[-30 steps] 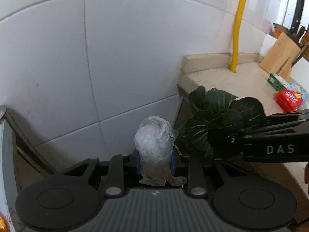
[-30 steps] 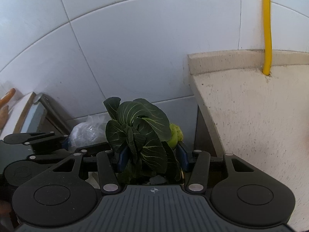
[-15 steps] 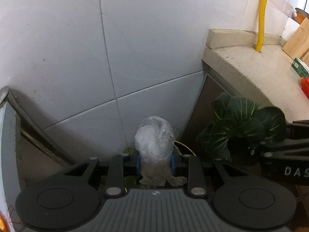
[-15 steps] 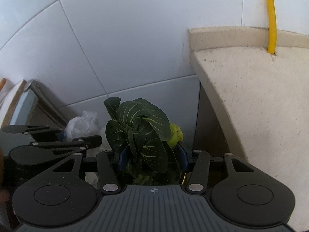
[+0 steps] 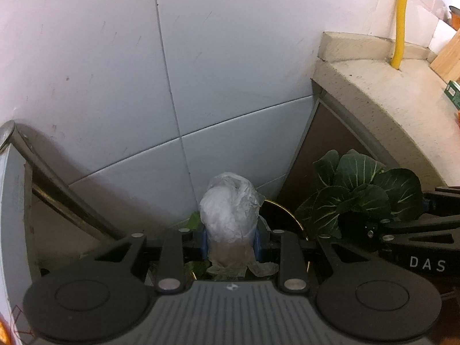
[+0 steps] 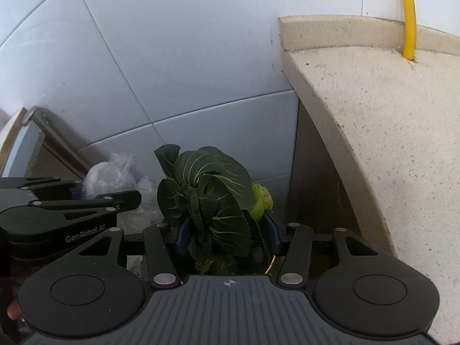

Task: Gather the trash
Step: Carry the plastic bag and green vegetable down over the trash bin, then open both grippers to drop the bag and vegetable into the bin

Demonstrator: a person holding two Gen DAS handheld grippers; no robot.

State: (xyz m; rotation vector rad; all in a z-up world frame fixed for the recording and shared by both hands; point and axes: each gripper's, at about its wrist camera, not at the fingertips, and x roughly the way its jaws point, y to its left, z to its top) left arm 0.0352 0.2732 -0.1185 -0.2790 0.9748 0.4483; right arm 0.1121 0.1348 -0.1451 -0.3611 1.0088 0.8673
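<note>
My left gripper (image 5: 231, 240) is shut on a crumpled ball of clear plastic wrap (image 5: 228, 212), which stands up between its blue pads. My right gripper (image 6: 225, 235) is shut on a bunch of dark green leafy vegetable (image 6: 205, 198) with a pale green stem end. Both point steeply down into the narrow gap beside the counter. In the left wrist view the leafy bunch (image 5: 365, 187) and the right gripper (image 5: 414, 227) sit to the right. In the right wrist view the plastic ball (image 6: 110, 174) and the left gripper (image 6: 72, 204) sit to the left. Below the plastic, a thin gold rim (image 5: 283, 210) with green scraps (image 5: 194, 220) shows.
White tiled wall (image 5: 172, 86) fills the background. A speckled beige counter (image 6: 388, 143) runs along the right, with a yellow pipe (image 6: 408, 14) rising from it. A wooden board (image 5: 447, 54) and a green box (image 5: 454, 90) lie on it. A metal edge (image 5: 17, 141) slants at left.
Both grippers have sunk lower and tipped down into the gap by the counter. The counter top has slid up and right in both views. The plastic and the leafy bunch stay gripped.
</note>
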